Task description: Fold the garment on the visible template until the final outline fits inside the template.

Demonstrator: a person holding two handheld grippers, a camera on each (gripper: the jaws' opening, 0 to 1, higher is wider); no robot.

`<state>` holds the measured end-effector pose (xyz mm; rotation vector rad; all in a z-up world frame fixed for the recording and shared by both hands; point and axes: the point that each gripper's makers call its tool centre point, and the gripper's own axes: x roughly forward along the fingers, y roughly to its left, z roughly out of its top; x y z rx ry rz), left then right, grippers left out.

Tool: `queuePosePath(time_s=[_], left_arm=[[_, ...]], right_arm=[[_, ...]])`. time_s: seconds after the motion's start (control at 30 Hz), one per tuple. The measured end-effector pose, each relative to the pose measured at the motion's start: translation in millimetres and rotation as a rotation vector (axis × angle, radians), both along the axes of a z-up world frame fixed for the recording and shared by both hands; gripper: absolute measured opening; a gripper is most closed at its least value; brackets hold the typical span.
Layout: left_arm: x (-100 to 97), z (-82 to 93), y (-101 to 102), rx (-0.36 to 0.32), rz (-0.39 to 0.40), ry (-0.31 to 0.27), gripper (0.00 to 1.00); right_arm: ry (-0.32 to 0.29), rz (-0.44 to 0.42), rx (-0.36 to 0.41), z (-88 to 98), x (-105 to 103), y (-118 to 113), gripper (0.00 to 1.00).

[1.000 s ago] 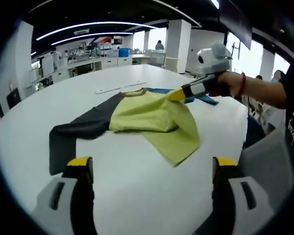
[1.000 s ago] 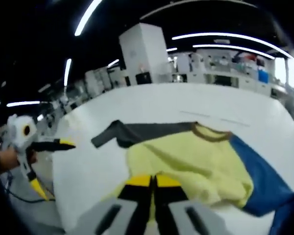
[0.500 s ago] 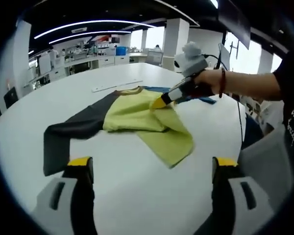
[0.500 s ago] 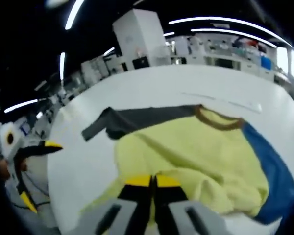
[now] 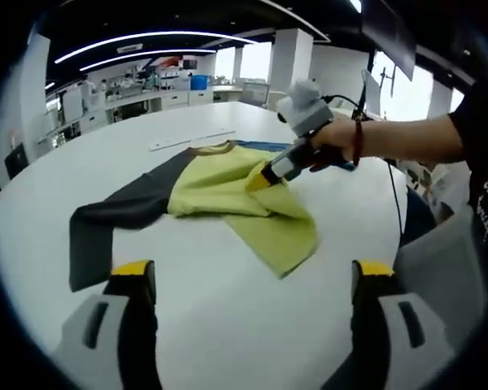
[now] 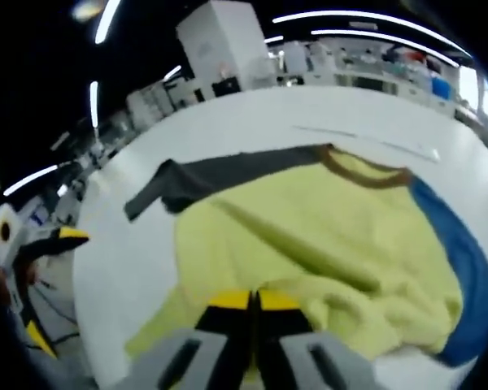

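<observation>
A yellow garment with a dark grey sleeve, a blue sleeve and a brown collar lies on the white round table. Its lower hem is lifted and doubled over the body. My right gripper is shut on that yellow hem; in the left gripper view it is the right gripper held by a hand over the garment's middle. My left gripper stands open near the table's edge, well short of the garment, with nothing between its fingers. The left gripper also shows at the far left.
A thin white strip lies on the table beyond the collar. A person's arm reaches in from the right. Lab benches and pillars stand far behind the table.
My right gripper has carried the yellow hem further over the garment's body, toward the collar and lower. The left gripper has stayed open in place.
</observation>
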<state>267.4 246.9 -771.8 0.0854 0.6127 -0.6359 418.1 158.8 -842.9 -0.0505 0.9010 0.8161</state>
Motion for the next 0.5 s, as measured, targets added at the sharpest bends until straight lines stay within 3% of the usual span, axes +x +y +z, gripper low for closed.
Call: queuePosePath(time_s=[0.1, 0.17, 0.27, 0.5], left_arm=[[-0.4, -0.9, 0, -0.002, 0.001, 0.006, 0.97], [-0.6, -0.6, 0, 0.000, 0.001, 0.006, 0.97], [-0.6, -0.4, 0, -0.003, 0.001, 0.005, 0.97], [2.2, 0.8, -3, -0.002, -0.003, 0.005, 0.97]], right_arm=[[0.010, -0.019, 0.039, 5.3, 0, 2, 0.00], [0.023, -0.041, 0.086, 16.9, -8, 4, 0.07], [0.001, -0.036, 0.095, 24.9, -2, 1, 0.19], [-0.039, -0.038, 0.135, 51.0, -11, -16, 0.35]])
